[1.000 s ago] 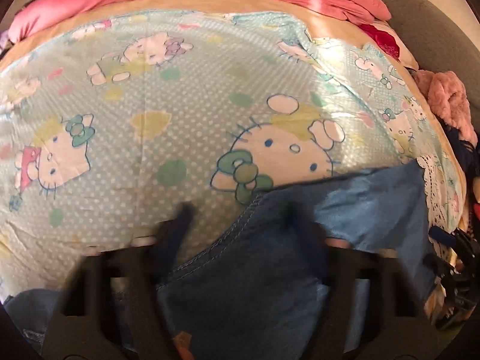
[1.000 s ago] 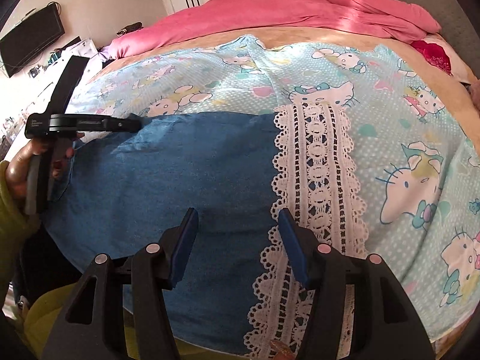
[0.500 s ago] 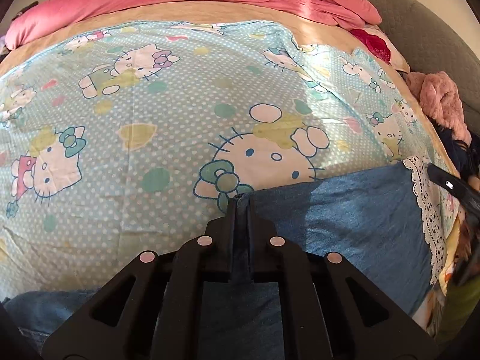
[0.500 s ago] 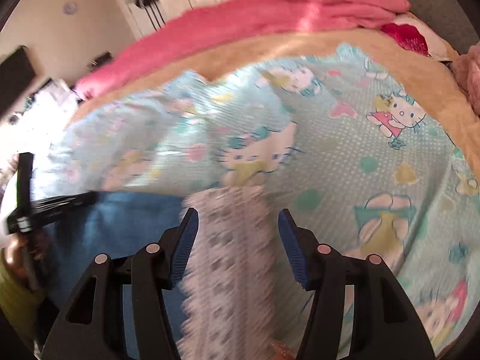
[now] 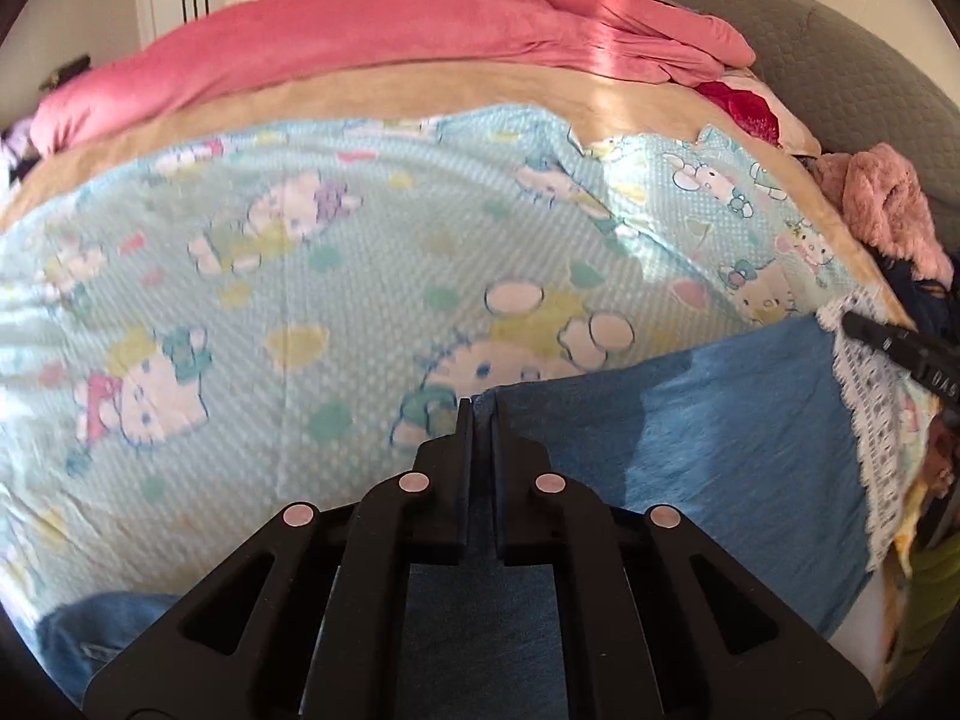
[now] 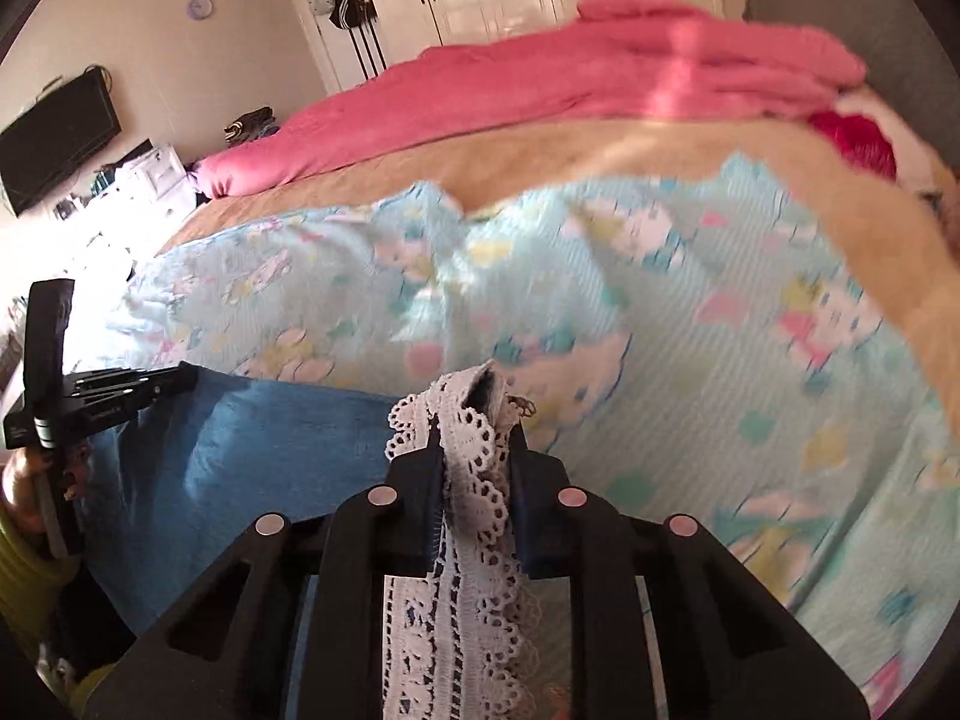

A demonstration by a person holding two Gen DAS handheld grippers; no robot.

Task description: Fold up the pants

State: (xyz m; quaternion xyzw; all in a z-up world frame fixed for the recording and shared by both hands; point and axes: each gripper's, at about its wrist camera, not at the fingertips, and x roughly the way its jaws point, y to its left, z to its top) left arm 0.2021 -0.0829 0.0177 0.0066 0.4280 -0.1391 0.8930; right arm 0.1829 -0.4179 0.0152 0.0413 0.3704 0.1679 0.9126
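Denim pants (image 5: 720, 450) lie spread across the near edge of a cartoon-print sheet (image 5: 300, 312). At their left corner the left gripper (image 5: 480, 414) has its jaws fully clamped on the blue cloth. At the right, the right gripper (image 6: 474, 420) is closing its jaws, the white lace trim (image 6: 474, 480) bunched between them.

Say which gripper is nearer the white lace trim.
Right. The right gripper is closing on the lace trim; the left gripper pinches the pants' opposite blue edge.
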